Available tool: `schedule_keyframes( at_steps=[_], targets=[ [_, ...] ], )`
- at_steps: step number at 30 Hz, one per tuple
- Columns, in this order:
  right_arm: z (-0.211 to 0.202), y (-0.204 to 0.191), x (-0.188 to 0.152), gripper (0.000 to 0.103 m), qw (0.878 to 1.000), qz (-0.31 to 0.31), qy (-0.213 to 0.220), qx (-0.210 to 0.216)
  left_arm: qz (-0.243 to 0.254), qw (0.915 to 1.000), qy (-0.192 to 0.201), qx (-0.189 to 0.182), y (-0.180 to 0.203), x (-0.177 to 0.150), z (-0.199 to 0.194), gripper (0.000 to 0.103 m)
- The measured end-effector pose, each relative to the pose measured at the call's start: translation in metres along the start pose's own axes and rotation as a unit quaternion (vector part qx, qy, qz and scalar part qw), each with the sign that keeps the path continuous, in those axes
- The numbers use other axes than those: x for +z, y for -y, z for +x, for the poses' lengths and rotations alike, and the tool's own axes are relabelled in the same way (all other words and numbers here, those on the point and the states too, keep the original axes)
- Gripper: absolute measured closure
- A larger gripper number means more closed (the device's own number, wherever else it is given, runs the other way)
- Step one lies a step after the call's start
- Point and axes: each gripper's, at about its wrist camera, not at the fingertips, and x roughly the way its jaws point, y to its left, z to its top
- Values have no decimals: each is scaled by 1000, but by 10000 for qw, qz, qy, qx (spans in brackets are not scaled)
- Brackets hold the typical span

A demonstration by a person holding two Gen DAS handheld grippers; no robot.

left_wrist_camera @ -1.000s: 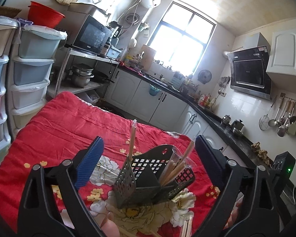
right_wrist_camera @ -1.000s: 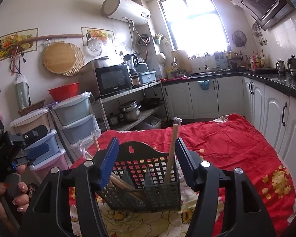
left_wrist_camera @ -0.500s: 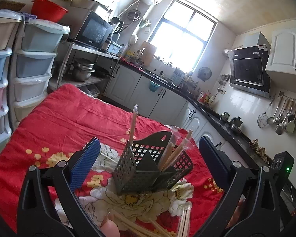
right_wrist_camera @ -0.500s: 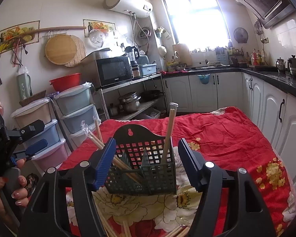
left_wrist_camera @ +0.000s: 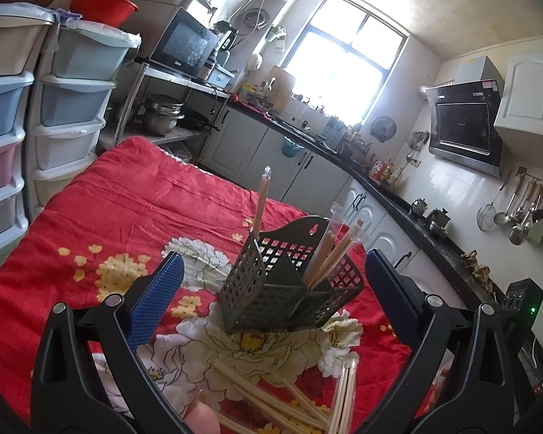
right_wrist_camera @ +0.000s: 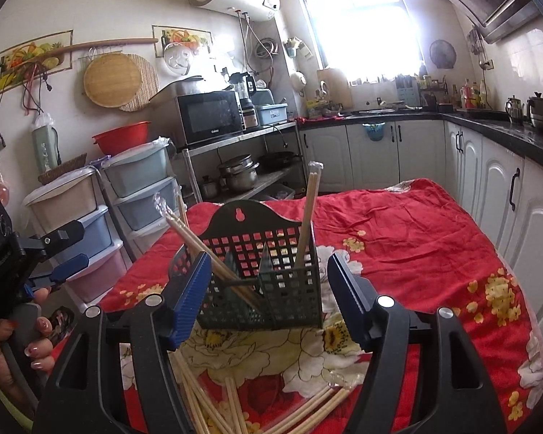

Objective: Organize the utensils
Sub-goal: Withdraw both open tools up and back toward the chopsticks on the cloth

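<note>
Blown-out window (left_wrist_camera: 344, 68) backlight, sharp frames, fisheye-bent edges

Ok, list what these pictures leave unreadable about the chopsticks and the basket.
- Loose chopsticks on the cloth, right wrist view: cut off by the bottom edge and partly covered by the right gripper, so no count.
- Same pile, left wrist view: partly hidden by the left gripper.
- Basket, both views: mesh walls hide where the chopstick tips rest.

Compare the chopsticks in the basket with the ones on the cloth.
The basket chopsticks stand leaning in the basket; the loose chopsticks lie flat on the cloth. The standing ones are split between compartments; the loose ones are scattered in front of the basket. Both are pale wooden sticks, some in clear wrappers.
</note>
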Motion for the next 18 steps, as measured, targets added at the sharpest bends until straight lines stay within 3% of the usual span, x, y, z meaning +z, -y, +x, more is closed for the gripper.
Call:
schedule_keyframes(
  at_steps=[18],
  targets=[
    [-1, -8, -29, 39, 9989, -51, -455, 43, -106, 9984, -523, 195, -18, -30, 6, 11]
  ],
)
